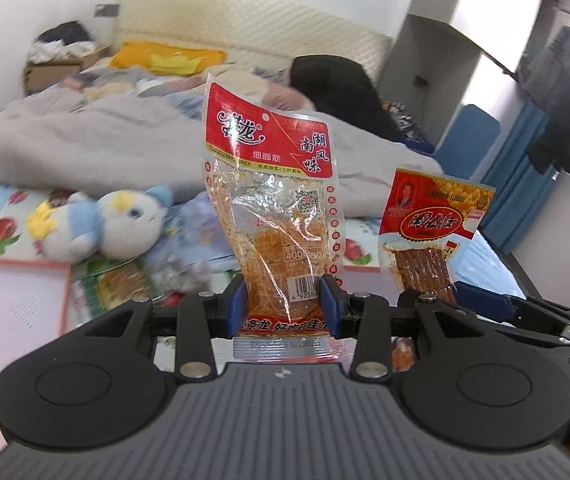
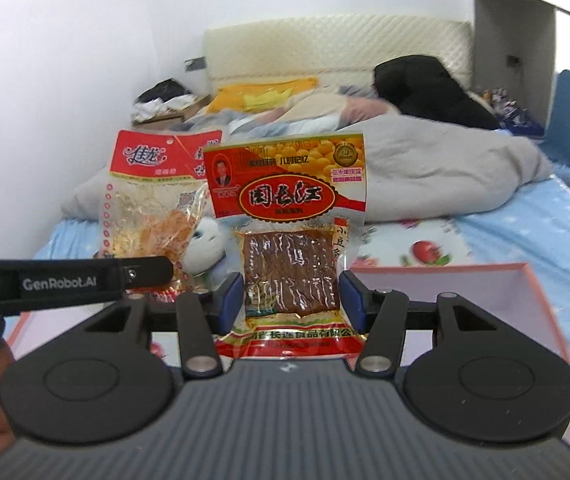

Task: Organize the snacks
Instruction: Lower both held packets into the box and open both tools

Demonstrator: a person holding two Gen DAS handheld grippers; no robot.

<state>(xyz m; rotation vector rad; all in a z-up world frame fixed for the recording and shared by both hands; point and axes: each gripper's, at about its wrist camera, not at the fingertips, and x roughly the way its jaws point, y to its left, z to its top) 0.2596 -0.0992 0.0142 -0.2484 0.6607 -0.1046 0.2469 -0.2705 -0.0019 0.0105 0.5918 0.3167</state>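
My left gripper (image 1: 284, 304) is shut on a red-topped clear packet of orange gluten strips (image 1: 273, 208), held upright above the bed. My right gripper (image 2: 292, 300) is shut on a red and yellow packet of brown bean strips (image 2: 289, 240), also upright. Each packet shows in the other view: the bean-strip packet at the right of the left wrist view (image 1: 429, 236), the gluten-strip packet at the left of the right wrist view (image 2: 153, 204). A pink-rimmed box (image 2: 485, 300) lies below on the bed; a pink-rimmed box part lies at the left of the left wrist view (image 1: 13, 304).
A plush toy (image 1: 101, 228) and more snack packets (image 1: 117, 284) lie on the blue fruit-print sheet (image 2: 545, 232). A grey duvet (image 1: 85, 144), pillows and a black cushion (image 2: 425, 88) fill the far bed. White walls stand behind and to the left.
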